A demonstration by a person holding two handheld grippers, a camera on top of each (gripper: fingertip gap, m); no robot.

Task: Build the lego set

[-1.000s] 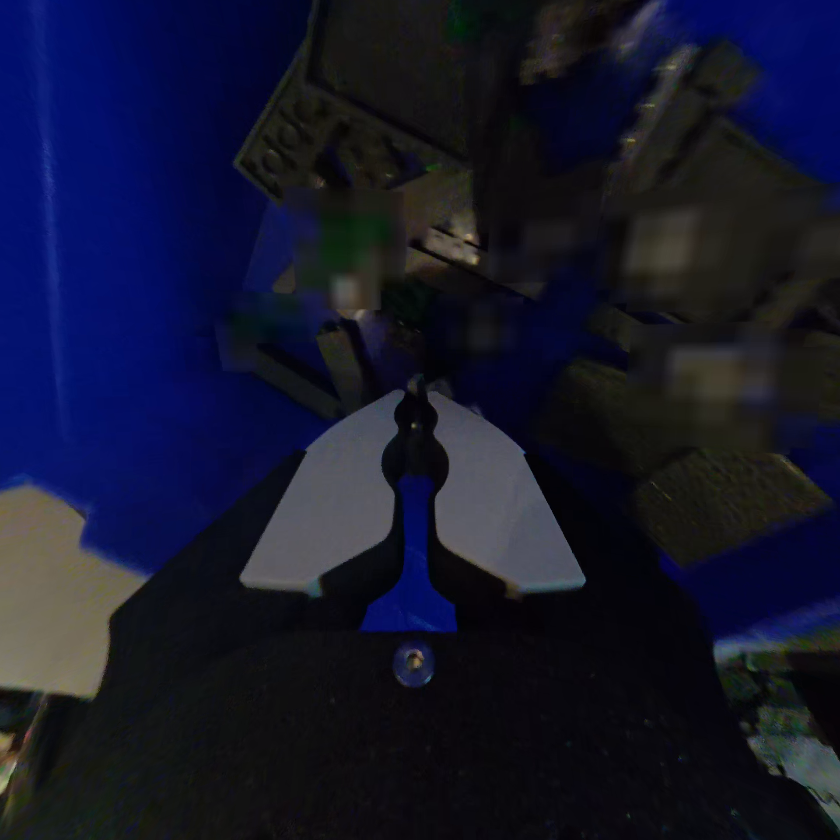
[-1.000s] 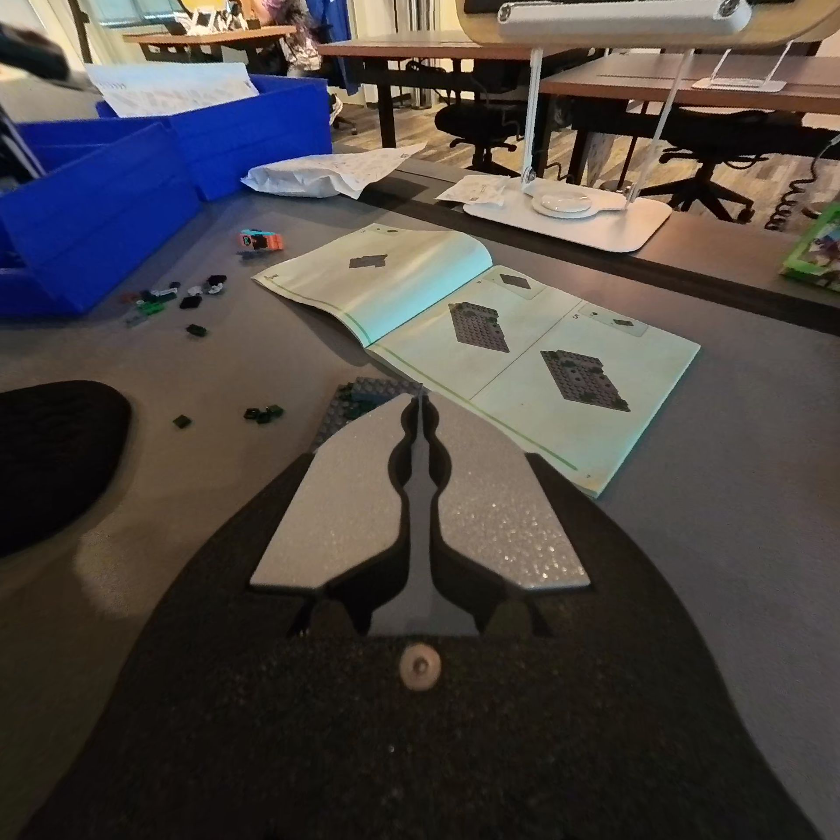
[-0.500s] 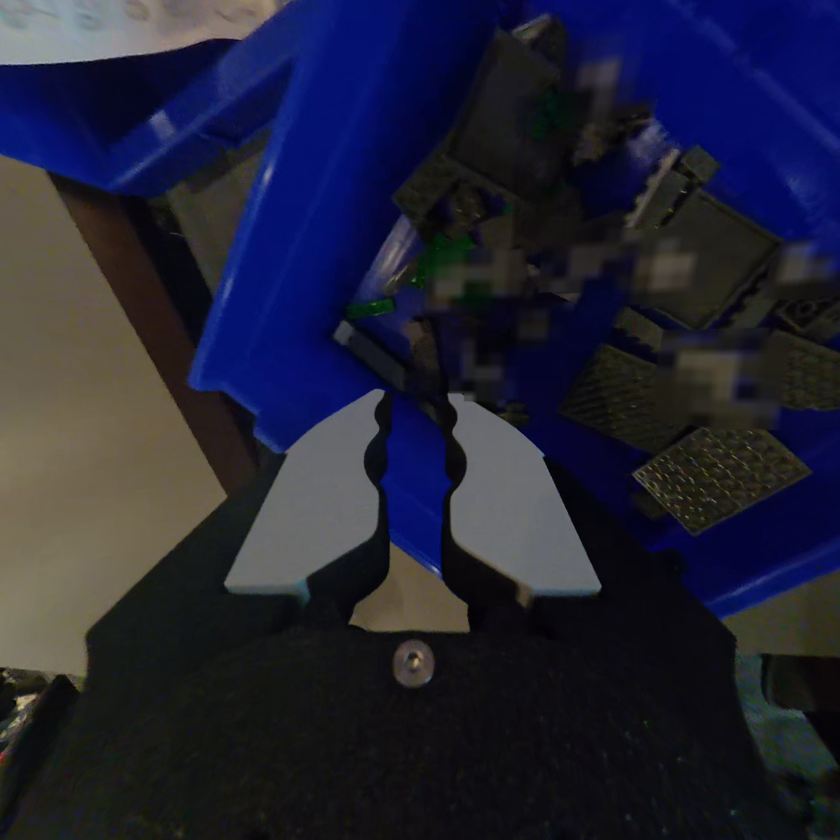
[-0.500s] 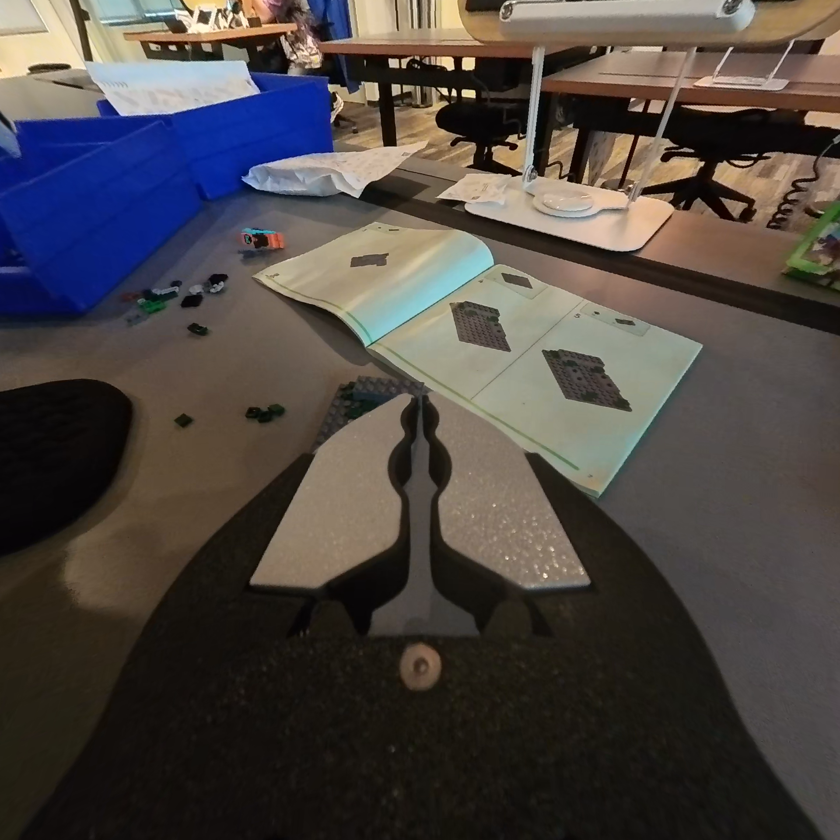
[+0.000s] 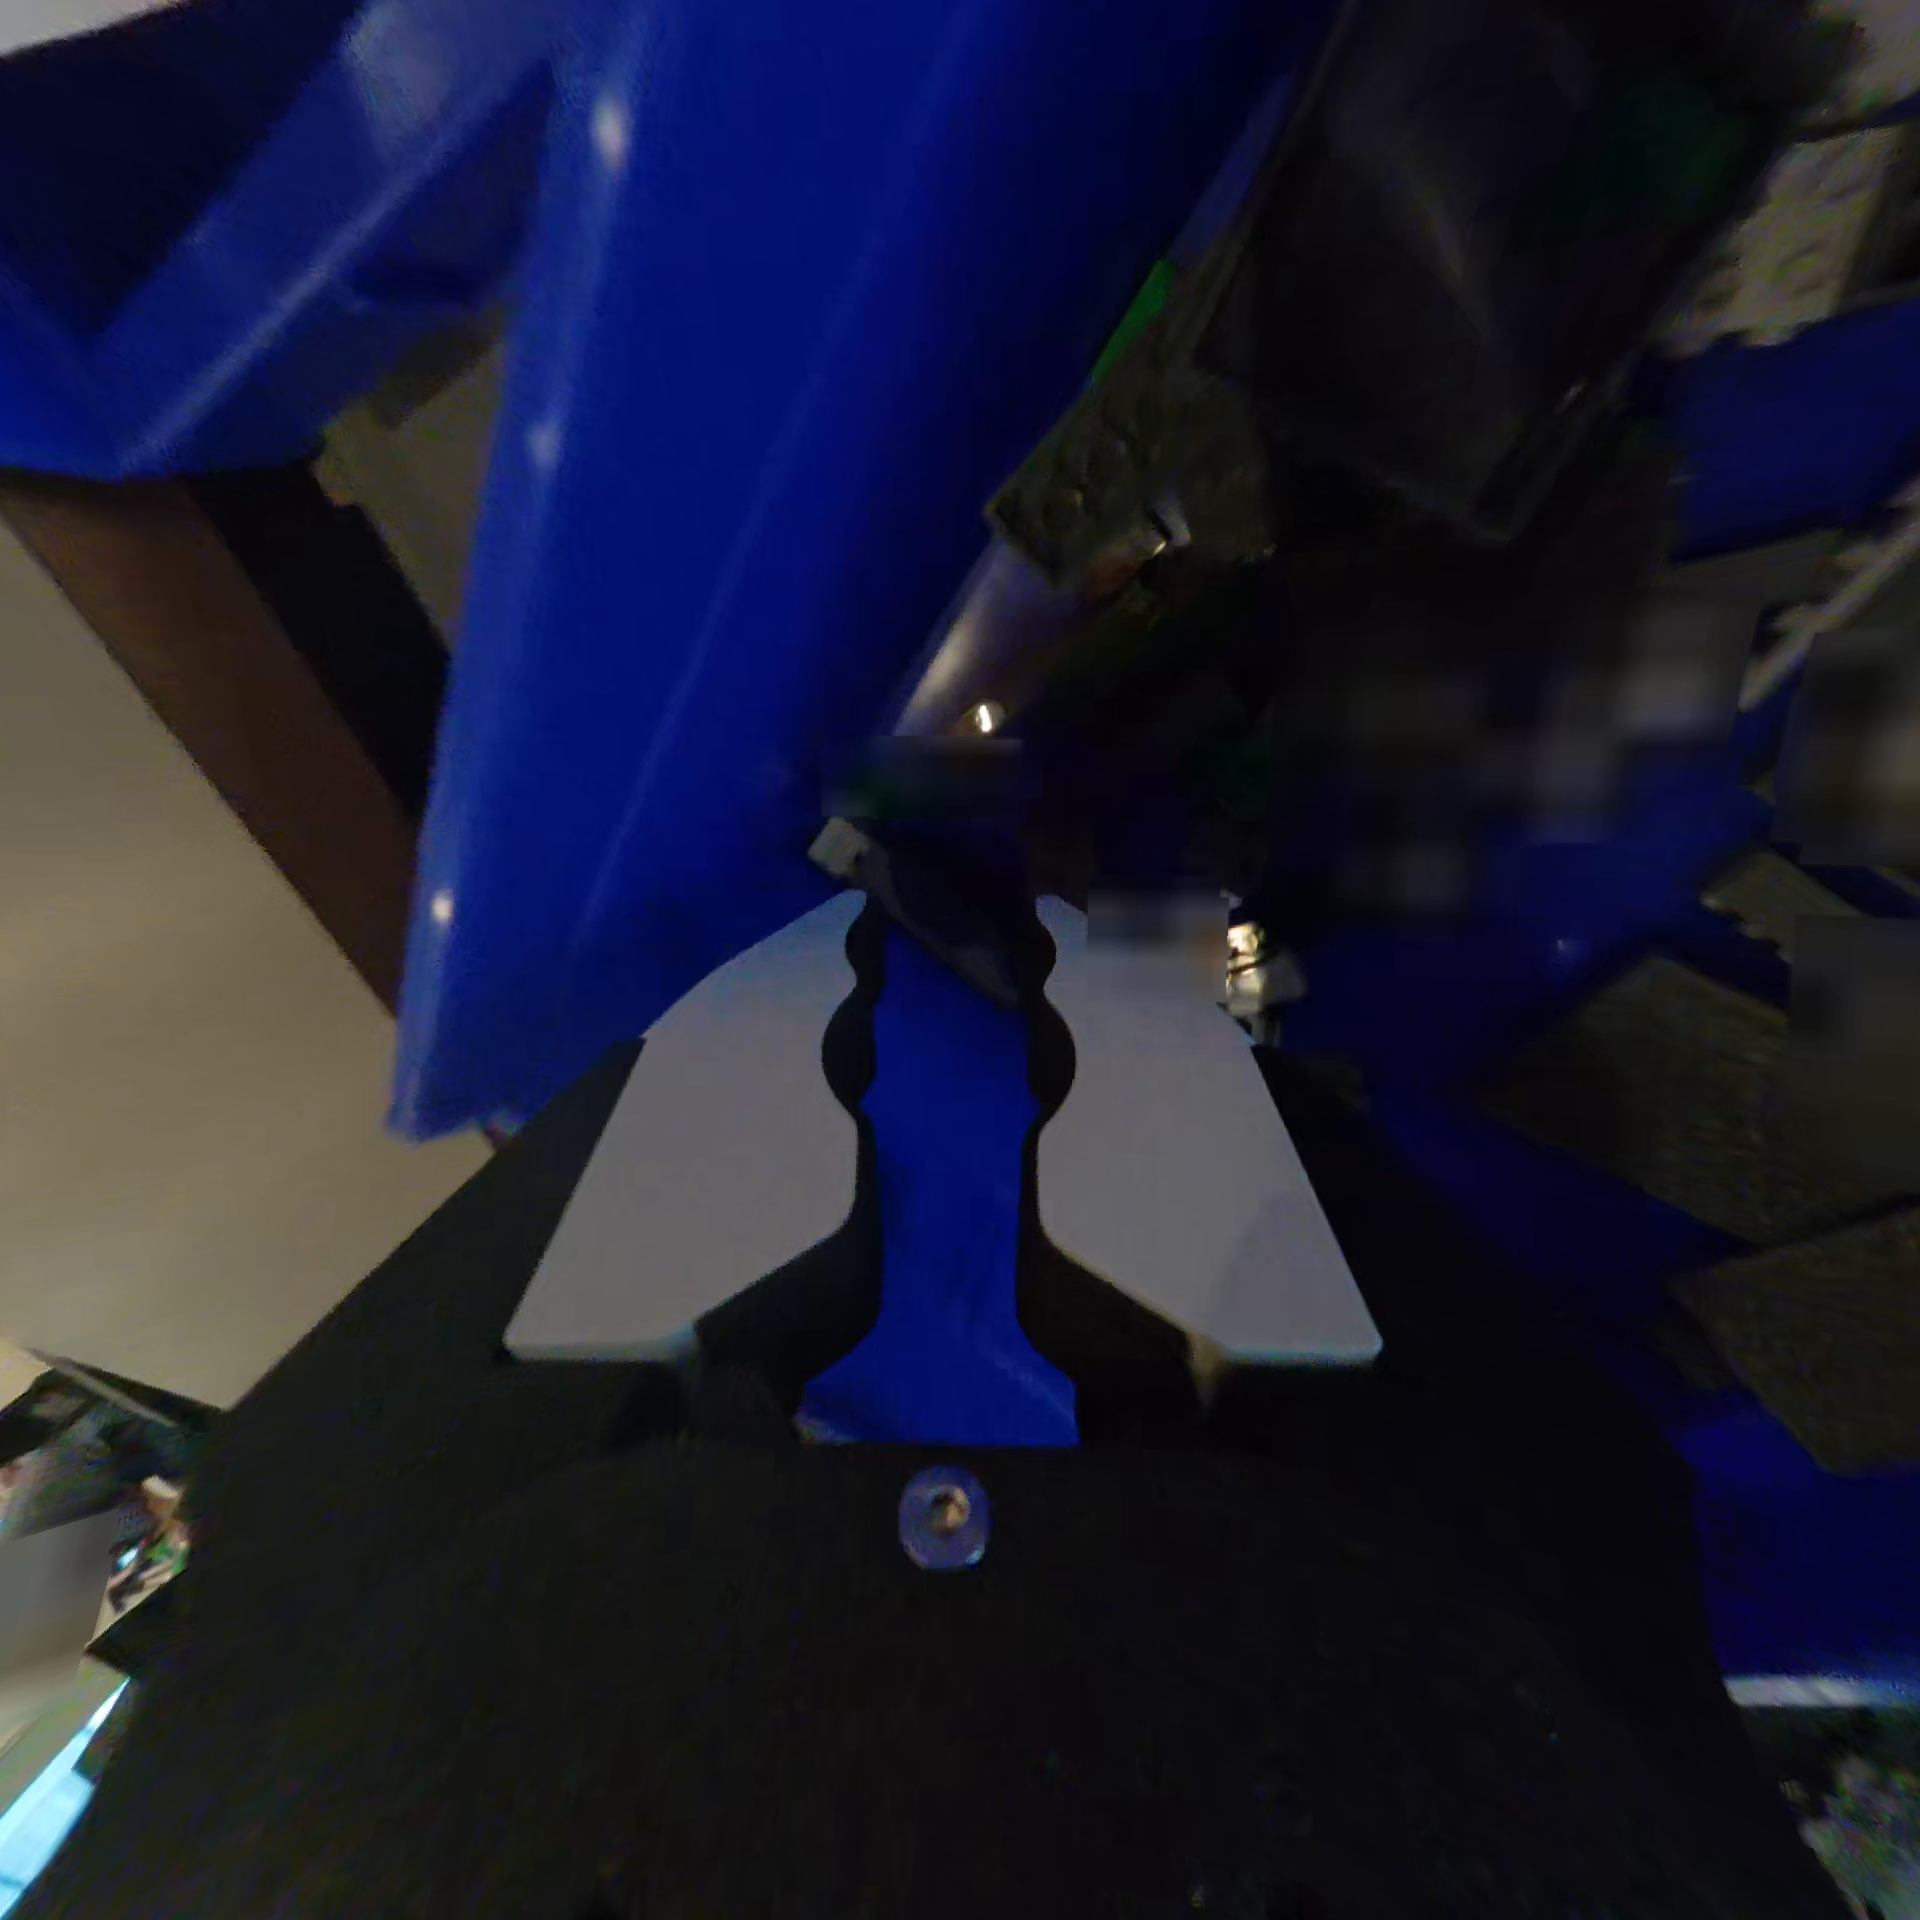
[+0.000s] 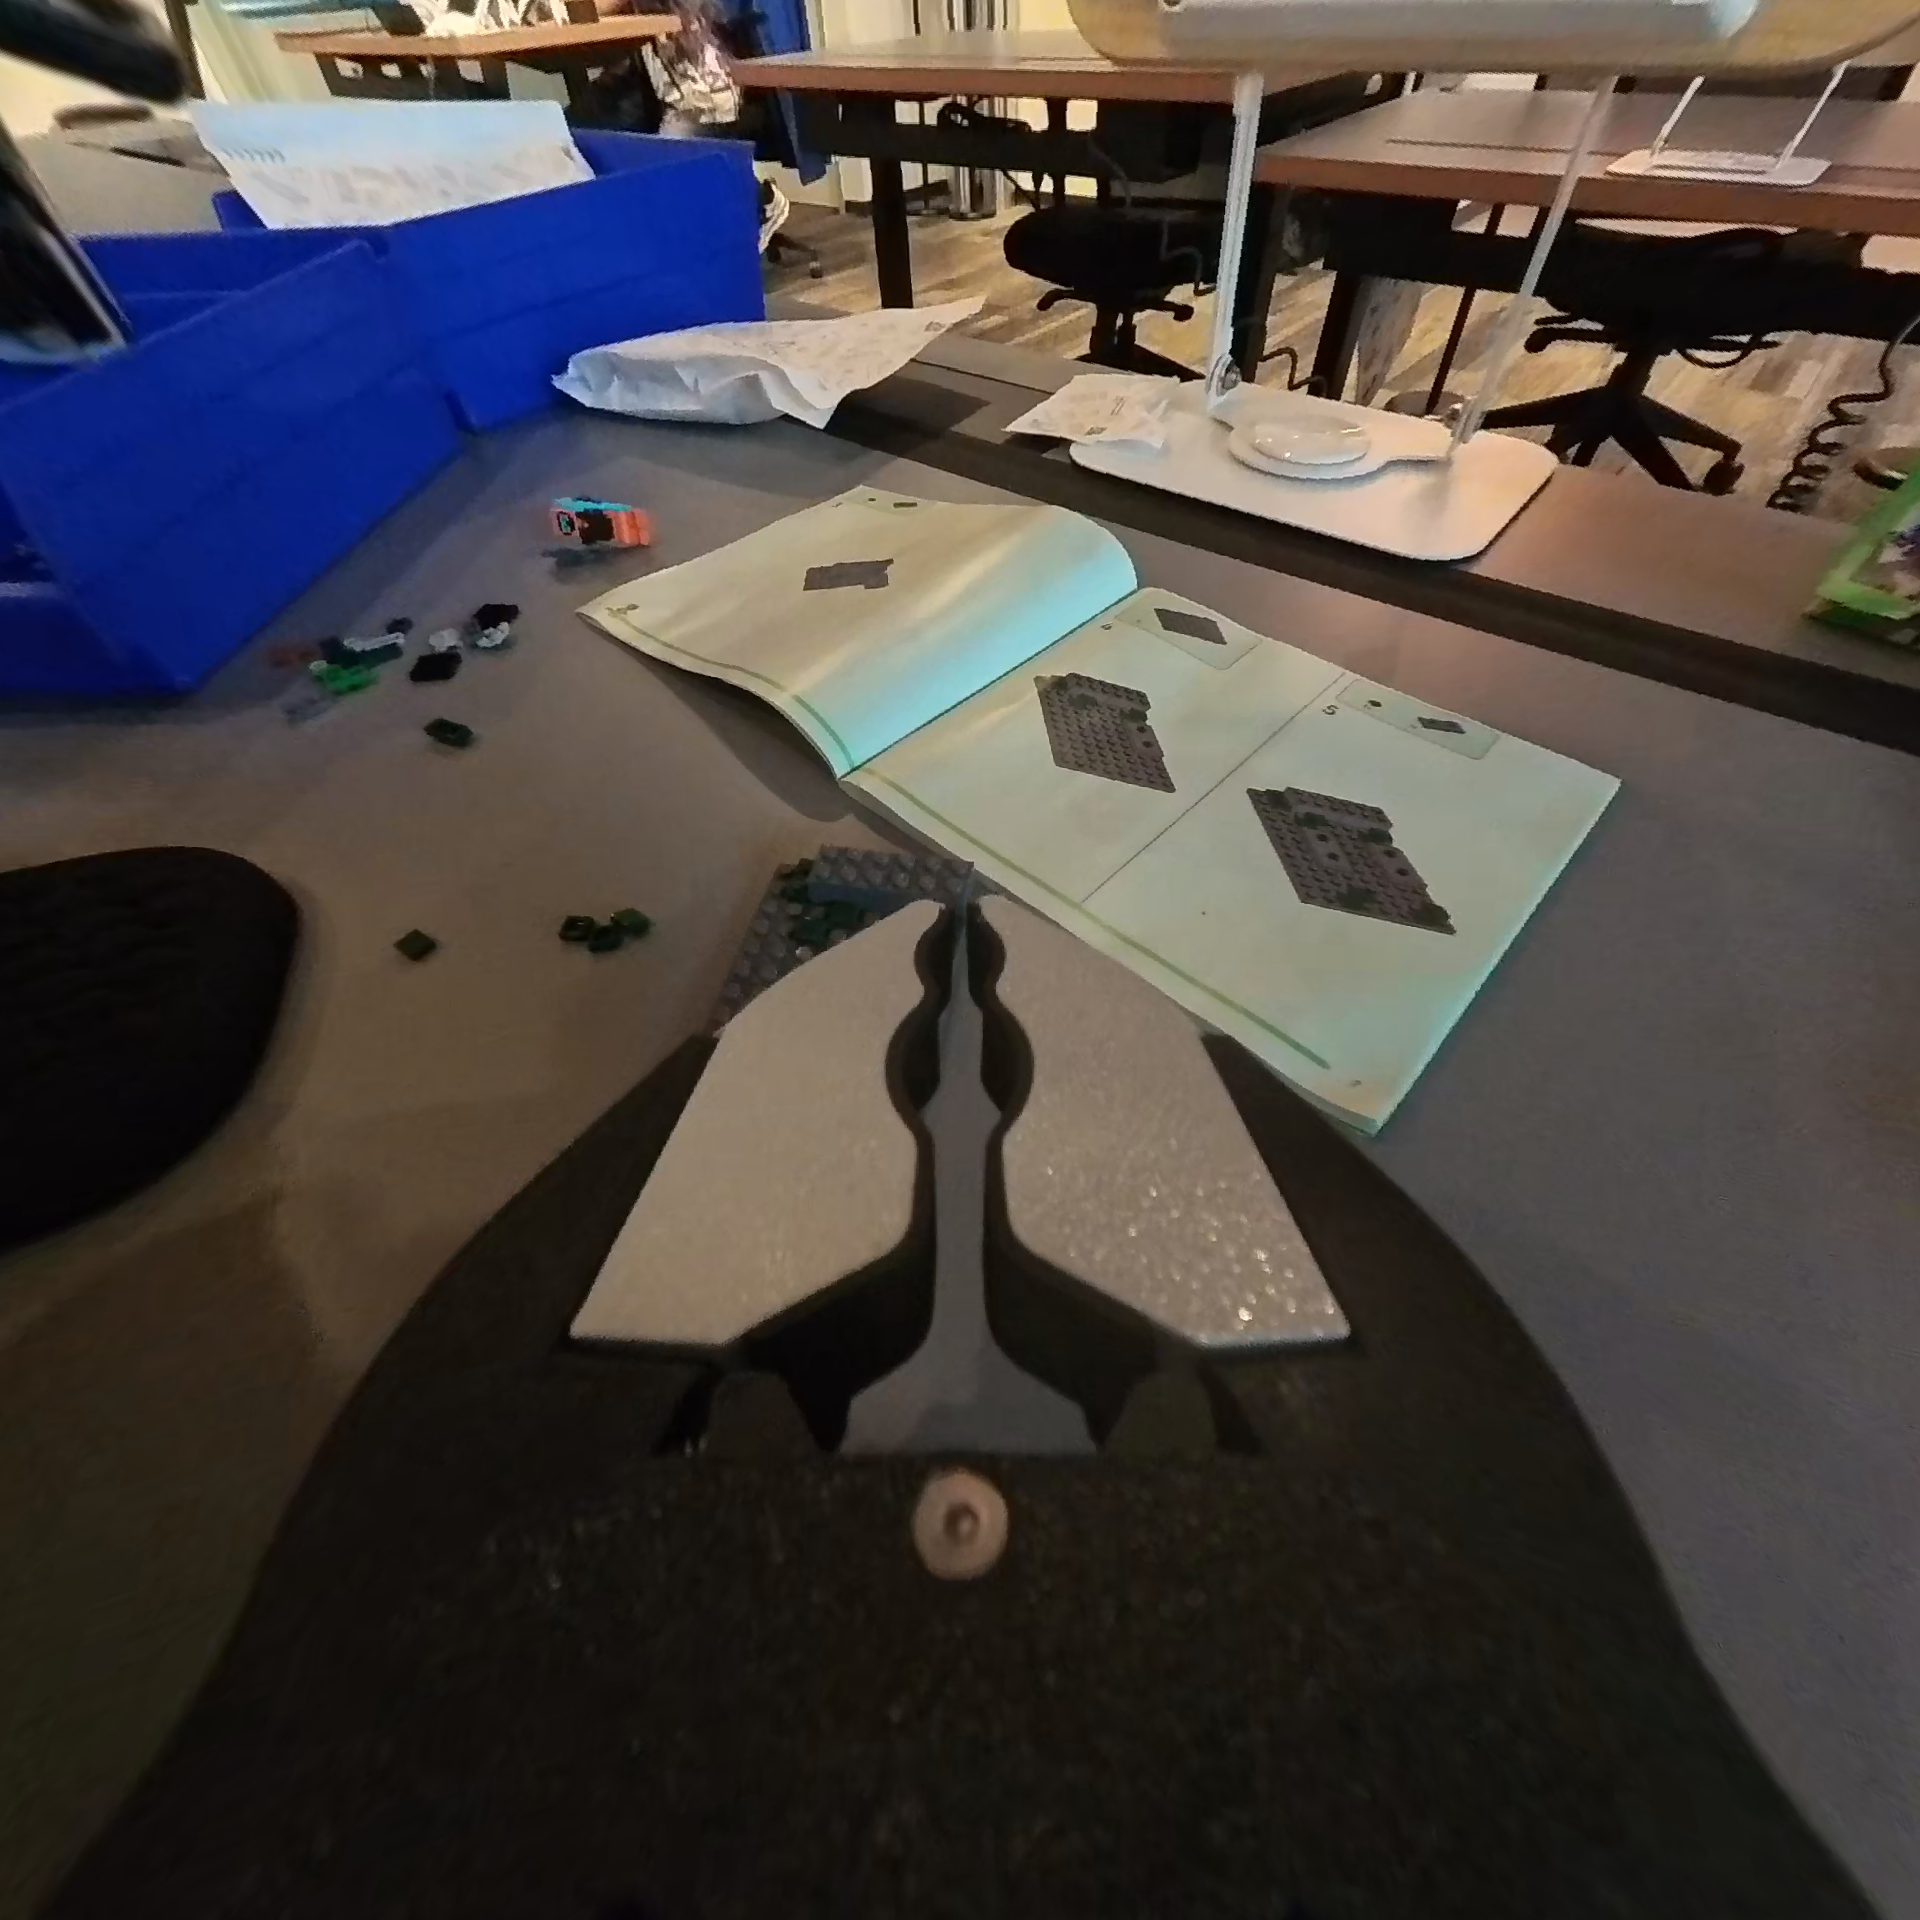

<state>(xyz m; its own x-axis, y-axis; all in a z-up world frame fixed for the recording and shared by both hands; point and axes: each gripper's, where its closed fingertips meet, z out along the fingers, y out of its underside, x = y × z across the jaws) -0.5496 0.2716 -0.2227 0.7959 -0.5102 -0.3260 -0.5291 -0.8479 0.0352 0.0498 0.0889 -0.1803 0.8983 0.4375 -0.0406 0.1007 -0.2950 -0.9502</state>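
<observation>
Left gripper (image 5: 948,914) is sitting inside the blue bin (image 5: 665,540), jaws parted narrowly, tips hovering at a small dark piece (image 5: 961,940); view is blurry, can't tell if it's gripping it. Dark grey lego plates (image 5: 1704,1132) are lying in the bin to the right. Right gripper (image 6: 961,914) is resting low over the desk (image 6: 1662,1039), jaws nearly closed, holding nothing. Its tips are sitting over the grey baseplate (image 6: 831,883), which is lying beside the open instruction booklet (image 6: 1091,758). Loose small pieces (image 6: 436,665) are lying scattered near the bin.
</observation>
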